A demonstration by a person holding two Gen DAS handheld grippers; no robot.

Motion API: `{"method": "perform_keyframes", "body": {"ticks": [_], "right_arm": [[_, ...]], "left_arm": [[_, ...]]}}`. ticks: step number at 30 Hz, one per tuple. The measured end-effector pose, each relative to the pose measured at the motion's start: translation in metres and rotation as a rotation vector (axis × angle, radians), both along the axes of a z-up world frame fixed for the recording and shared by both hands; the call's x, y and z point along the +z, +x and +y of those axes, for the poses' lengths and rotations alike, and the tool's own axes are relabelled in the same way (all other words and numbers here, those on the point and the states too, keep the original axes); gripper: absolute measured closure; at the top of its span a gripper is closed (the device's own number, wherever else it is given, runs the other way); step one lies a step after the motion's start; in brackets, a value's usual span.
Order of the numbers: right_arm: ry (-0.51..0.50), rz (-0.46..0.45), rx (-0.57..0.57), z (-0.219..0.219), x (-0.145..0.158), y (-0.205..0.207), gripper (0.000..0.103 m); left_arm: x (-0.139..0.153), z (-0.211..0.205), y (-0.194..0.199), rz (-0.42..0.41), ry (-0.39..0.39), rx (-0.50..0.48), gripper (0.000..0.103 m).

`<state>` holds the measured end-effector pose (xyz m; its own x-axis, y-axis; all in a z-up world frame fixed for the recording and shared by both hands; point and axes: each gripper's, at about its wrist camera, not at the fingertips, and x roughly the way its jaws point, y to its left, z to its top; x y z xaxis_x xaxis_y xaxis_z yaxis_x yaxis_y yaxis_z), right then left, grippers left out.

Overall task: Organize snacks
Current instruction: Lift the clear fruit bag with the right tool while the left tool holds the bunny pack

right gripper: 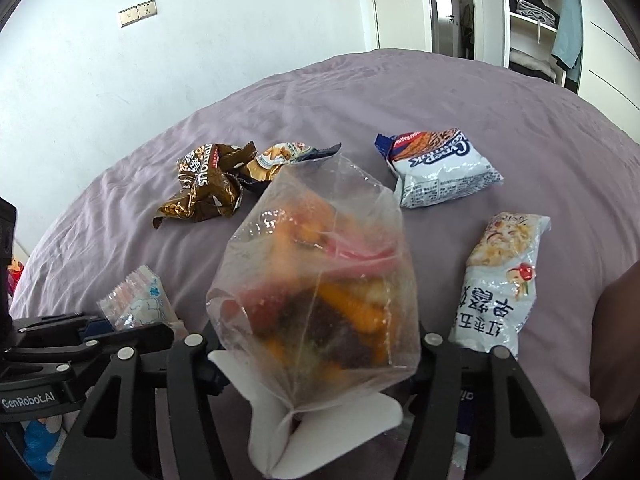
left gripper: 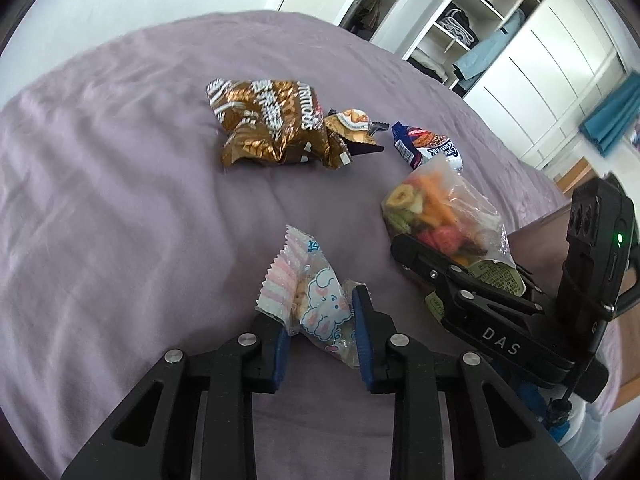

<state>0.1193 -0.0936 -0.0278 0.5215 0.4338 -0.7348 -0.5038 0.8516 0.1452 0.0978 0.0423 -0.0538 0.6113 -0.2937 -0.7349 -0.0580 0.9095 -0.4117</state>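
Observation:
On the purple bed sheet my left gripper stands around a small pink-and-white snack packet, its blue pads on either side; the jaws are fairly wide and the grip is unclear. My right gripper holds a clear bag of dried fruit chips, which also shows in the left wrist view. A crumpled brown bag and a small gold-and-black packet lie farther back. A blue-and-white packet and a white rice-snack bag lie to the right.
A white wall with a socket plate stands behind the bed. An open wardrobe with folded clothes and a door stand at the back right. The bed's edge falls away at the right.

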Motion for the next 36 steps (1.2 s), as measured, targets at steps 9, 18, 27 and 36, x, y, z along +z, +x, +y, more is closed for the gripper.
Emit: {"method": "perform_keyframes", "body": {"ticks": [9, 18, 27, 36], "right_arm": [[-0.003, -0.021, -0.016, 0.001, -0.006, -0.004, 0.014], [0.001, -0.038, -0.018, 0.001, -0.007, -0.006, 0.015], [-0.049, -0.066, -0.021, 0.006, -0.003, -0.009, 0.016], [-0.118, -0.094, -0.023, 0.017, 0.001, -0.011, 0.017]], "left_arm": [[0.0, -0.013, -0.003, -0.026, 0.105, -0.016, 0.08], [0.0, -0.024, -0.004, -0.044, 0.177, -0.015, 0.08], [-0.002, -0.03, 0.0, -0.051, 0.201, -0.016, 0.08], [-0.003, -0.029, 0.001, -0.051, 0.194, -0.018, 0.08]]}}
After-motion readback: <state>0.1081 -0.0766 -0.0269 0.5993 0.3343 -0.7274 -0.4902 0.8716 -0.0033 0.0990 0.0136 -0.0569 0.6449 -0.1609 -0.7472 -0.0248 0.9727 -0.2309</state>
